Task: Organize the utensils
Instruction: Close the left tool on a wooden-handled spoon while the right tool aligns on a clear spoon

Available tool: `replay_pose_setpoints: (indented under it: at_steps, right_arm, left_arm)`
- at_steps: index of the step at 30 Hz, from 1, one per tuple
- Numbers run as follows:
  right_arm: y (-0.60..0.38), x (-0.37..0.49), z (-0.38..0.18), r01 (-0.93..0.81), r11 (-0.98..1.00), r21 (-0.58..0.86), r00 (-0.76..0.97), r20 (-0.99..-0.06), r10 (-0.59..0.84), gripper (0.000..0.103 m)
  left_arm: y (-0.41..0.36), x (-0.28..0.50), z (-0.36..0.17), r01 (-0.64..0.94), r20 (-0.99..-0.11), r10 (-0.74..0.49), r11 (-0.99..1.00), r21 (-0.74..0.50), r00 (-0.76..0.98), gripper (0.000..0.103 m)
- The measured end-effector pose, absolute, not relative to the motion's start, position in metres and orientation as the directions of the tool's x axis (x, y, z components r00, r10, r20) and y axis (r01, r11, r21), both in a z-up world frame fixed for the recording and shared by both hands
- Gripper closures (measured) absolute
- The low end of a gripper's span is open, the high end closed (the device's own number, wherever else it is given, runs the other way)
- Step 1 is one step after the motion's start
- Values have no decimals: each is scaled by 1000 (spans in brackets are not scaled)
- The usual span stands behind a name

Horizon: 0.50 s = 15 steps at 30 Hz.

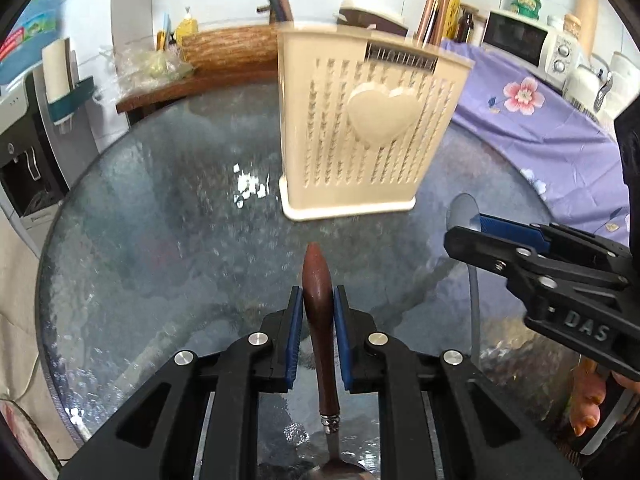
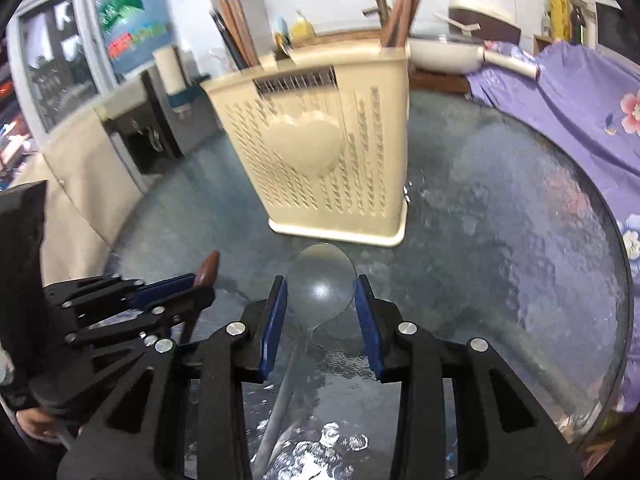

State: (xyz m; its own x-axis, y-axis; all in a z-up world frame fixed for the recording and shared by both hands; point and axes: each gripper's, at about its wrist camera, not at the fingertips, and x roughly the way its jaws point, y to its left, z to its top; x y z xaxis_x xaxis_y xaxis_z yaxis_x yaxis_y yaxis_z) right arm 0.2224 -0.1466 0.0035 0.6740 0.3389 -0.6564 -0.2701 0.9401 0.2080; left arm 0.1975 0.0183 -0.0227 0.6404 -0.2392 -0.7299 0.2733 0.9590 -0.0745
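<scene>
Gripping a wooden-handled spoon (image 1: pixel 318 308), the left gripper (image 1: pixel 318 300) sits just before the cream utensil holder (image 1: pixel 360 136). Right gripper (image 2: pixel 322 300) beside it pinches a grey spoon (image 2: pixel 322 284).

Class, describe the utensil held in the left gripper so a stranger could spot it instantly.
Start at the round glass table with the cream utensil holder standing on it. In front of the holder, the left gripper clamps a spoon by its reddish-brown wooden handle; the neighbouring right gripper's spoon is pale grey.
</scene>
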Motion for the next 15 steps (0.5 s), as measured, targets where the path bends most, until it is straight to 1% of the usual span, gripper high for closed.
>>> replay_pose_setpoints:
  at_steps: [1, 2, 6, 7, 8, 12, 13, 14, 15]
  right_arm:
    - [-148, 218, 10, -283, 937, 206, 683, -642, 347, 70]
    - [-150, 216, 15, -294, 934, 202, 686, -636, 353, 84]
    - [-149, 204, 29, -316, 935, 164, 704, -619, 347, 86]
    - [-149, 205, 28, -322, 933, 162, 699, -624, 349, 88]
    - [-150, 205, 27, -321, 932, 165, 695, -627, 351, 88]
    - [-153, 212, 16, -284, 947, 152, 681, -663, 310, 86]
    - [-153, 214, 12, -272, 951, 146, 675, -676, 297, 74]
    - [-153, 218, 7, -253, 957, 140, 664, -695, 277, 50]
    - [-154, 219, 3, -235, 960, 155, 663, -697, 275, 43]
  left_arm:
    - [18, 196, -18, 275, -721, -239, 959, -71, 650, 88]
    - [17, 194, -14, 276, -713, -240, 959, -68, 658, 88]
    - [12, 185, 3, 288, -679, -252, 956, -62, 690, 88]
    - [11, 184, 5, 290, -675, -253, 955, -60, 693, 88]
    - [10, 184, 5, 291, -674, -252, 955, -57, 695, 88]
    - [11, 189, 2, 277, -682, -244, 959, -63, 690, 88]
    - [12, 189, 1, 276, -682, -247, 959, -69, 688, 88]
    - [13, 189, 1, 275, -681, -248, 959, -71, 689, 88]
    - [14, 189, 1, 273, -681, -247, 959, -72, 690, 88]
